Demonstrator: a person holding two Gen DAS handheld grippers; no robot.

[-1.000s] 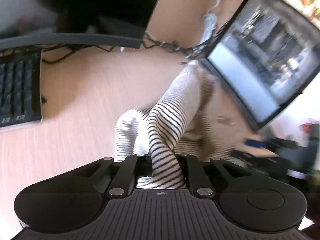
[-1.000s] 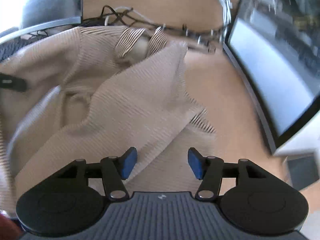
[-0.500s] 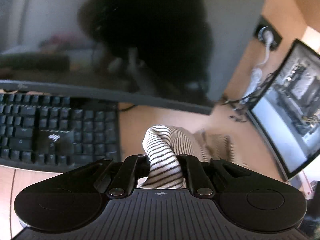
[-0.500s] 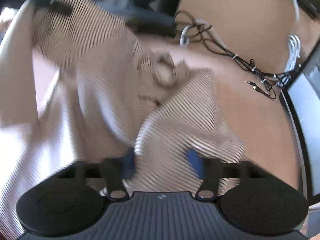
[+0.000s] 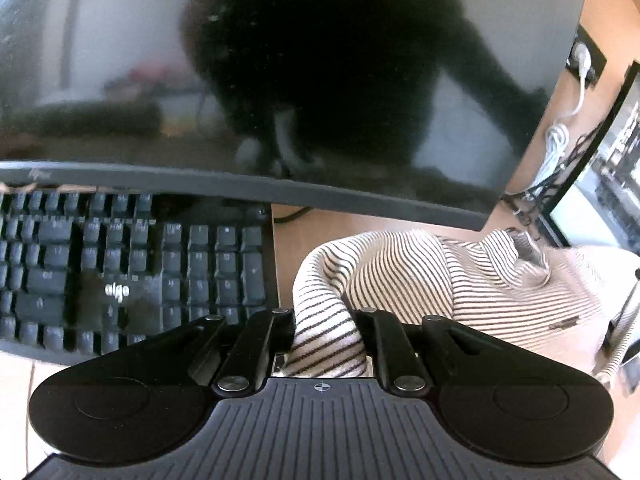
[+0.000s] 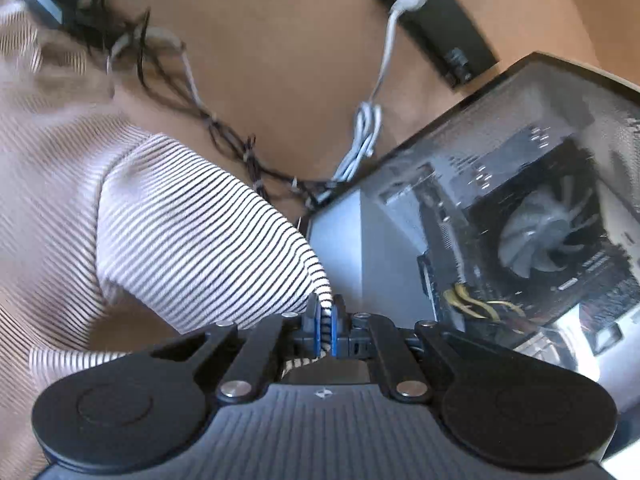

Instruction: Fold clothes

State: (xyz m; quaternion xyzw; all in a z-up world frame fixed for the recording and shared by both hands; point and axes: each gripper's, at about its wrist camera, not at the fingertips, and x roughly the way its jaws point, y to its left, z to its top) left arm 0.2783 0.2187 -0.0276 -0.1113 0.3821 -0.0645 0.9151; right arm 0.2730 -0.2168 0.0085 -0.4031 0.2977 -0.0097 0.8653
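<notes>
You're at a computer workstation, home or office unclear: wooden table [image 5: 288, 248], black keyboard [image 5: 132, 268], dark monitor [image 5: 280, 80], glass-sided PC case [image 6: 520, 220], tangled cables [image 6: 224, 136].

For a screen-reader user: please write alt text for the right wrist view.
The right gripper is shut on an edge of a striped top, which drapes away to the left. A glass-sided computer case stands to the right, cables behind.

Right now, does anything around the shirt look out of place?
Yes: the striped shirt is being handled on a crowded desk, hemmed in by a keyboard, a monitor, tangled cables and a PC case. It could snag.
</notes>
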